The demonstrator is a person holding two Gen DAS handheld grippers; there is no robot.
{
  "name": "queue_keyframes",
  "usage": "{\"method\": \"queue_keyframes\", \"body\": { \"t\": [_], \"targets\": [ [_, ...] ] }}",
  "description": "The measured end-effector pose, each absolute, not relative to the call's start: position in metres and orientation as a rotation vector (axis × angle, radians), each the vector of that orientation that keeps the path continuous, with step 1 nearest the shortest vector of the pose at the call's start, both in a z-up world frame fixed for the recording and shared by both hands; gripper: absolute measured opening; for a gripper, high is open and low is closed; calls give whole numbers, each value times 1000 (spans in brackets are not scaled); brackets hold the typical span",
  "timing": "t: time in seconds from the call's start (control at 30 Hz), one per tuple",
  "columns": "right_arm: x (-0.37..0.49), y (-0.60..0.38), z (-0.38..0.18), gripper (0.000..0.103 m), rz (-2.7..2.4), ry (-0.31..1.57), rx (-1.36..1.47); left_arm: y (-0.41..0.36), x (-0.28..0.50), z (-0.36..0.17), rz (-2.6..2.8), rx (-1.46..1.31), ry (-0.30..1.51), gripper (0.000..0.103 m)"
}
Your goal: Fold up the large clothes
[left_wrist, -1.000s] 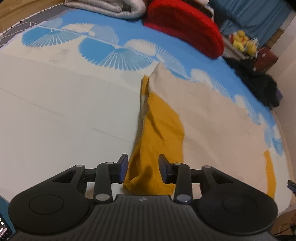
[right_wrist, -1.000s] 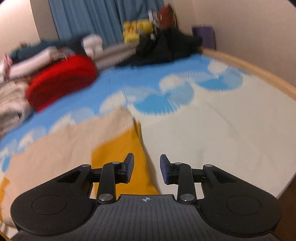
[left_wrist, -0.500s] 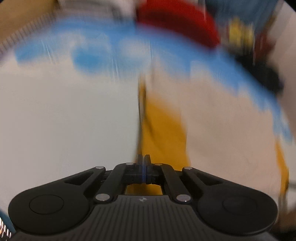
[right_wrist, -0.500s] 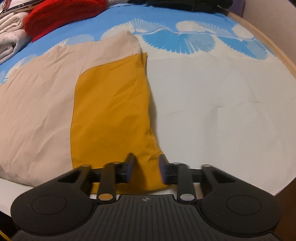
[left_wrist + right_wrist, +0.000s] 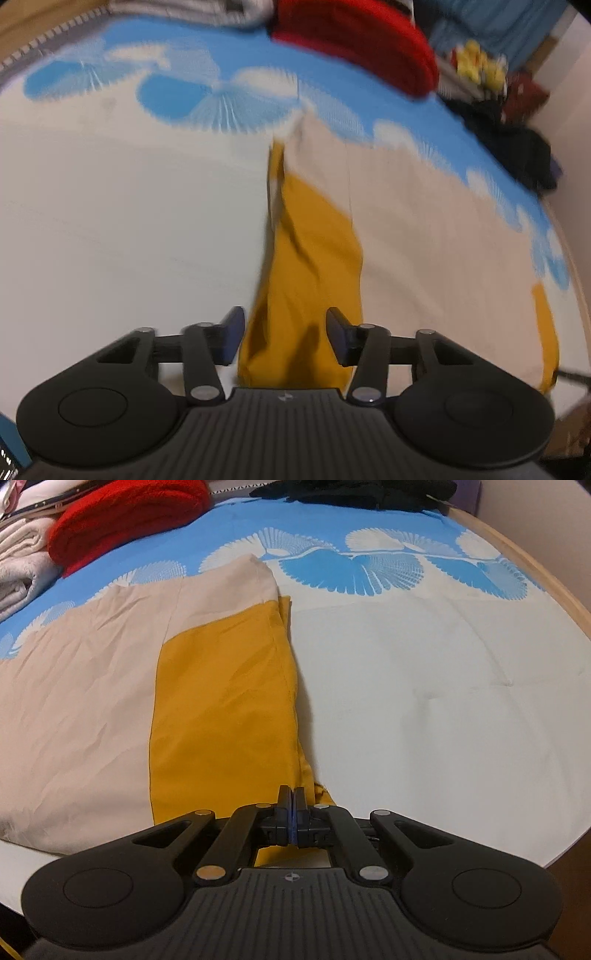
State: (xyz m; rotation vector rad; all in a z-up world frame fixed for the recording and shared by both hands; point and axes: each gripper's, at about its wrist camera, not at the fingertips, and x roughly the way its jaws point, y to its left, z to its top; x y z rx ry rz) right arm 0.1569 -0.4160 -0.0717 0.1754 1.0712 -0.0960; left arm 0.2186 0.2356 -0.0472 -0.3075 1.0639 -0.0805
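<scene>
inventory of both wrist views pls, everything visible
garment: 1, beige with mustard-yellow panels, flat on the bed, near edge
bedsheet: 1, white with blue fan print, under everything
red folded item: 1, red, far left of bed
pale folded fabric: 1 pile, off-white, beside the red item
dark clothes: 1 heap, black, far edge
yellow toys: several, blurred, background
left gripper: black, jaws apart, just reopening, yellow fabric between them
right gripper: black, closed at the yellow hem
</scene>
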Motion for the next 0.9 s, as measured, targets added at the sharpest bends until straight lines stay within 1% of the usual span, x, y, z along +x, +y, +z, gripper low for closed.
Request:
{"method": "queue_keyframes", "body": {
  "t": [0.03,0.1,0.17,0.23,0.27,0.33,0.4,0.43,0.53,0.57,0.63,0.67,0.7,0.73,0.77,0.8,0.87,0.9],
  "targets": [
    [156,-415,-71,0,-96,1069,172,228,220,-51,-86,-274,1094,0],
    [154,-414,-65,0,-94,1042,182,226,219,-48,-101,-226,1060,0],
    [151,-416,-54,0,-76,979,200,231,213,-40,-118,-250,1007,0],
    [148,-417,-50,0,-70,967,197,238,216,-54,-70,-272,1092,0],
    [150,-420,-57,0,-92,1012,195,237,219,-66,-41,-254,1162,0],
    [155,-422,-73,0,-108,1103,197,226,224,-83,13,-128,1255,0],
    [157,-414,-81,0,-111,1142,140,218,225,-85,17,-77,1269,0],
    [157,-410,-80,0,-112,1136,121,216,225,-78,17,-69,1226,0],
    [158,-406,-73,0,-121,1089,93,216,220,-41,3,-107,1013,1],
    [158,-406,-69,0,-136,1060,74,215,217,-29,-27,-143,944,1],
    [158,-404,-57,0,-177,964,23,206,216,-19,-104,-183,877,1],
    [157,-406,-51,1,-181,912,30,199,217,-18,-145,-176,875,3],
    [155,-409,-45,1,-171,873,60,190,218,-22,-182,-154,895,9],
    [154,-411,-41,1,-153,843,94,181,221,-29,-215,-124,940,17],
    [154,-412,-38,1,-128,823,124,170,225,-37,-233,-94,990,22],
    [155,-411,-37,1,-103,818,147,161,229,-50,-233,-43,1069,32],
    [160,-405,-42,2,-56,852,173,151,233,-76,-185,77,1209,33],
    [164,-402,-50,2,-35,904,178,152,235,-83,-174,98,1240,33]
  ]
}}
